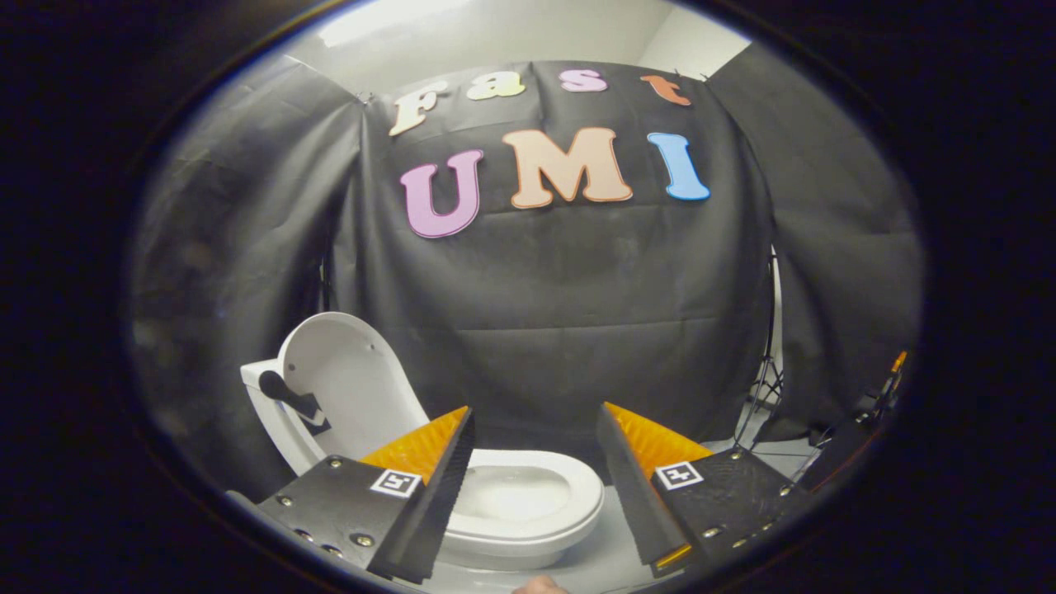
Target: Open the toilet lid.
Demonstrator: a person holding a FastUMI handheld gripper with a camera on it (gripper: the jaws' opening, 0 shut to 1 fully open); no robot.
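A white toilet [528, 516] stands low ahead of me against the black cloth wall. Its lid [342, 388] is raised and leans back against the tank on the left, with a dark handle piece [289, 394] fixed to its inner face. The seat ring lies flat and the bowl shows inside it. My gripper [535, 429] is open above the bowl, with nothing between its fingers. The left finger [437, 487] covers part of the seat's near left side; the right finger [635, 487] stands just right of the seat.
Black cloth hangs on the back and both sides. A tripod stand [763, 388] and dark equipment with an orange part [879, 396] sit at the right by the pale floor. A fingertip [540, 586] of a hand shows at the very bottom.
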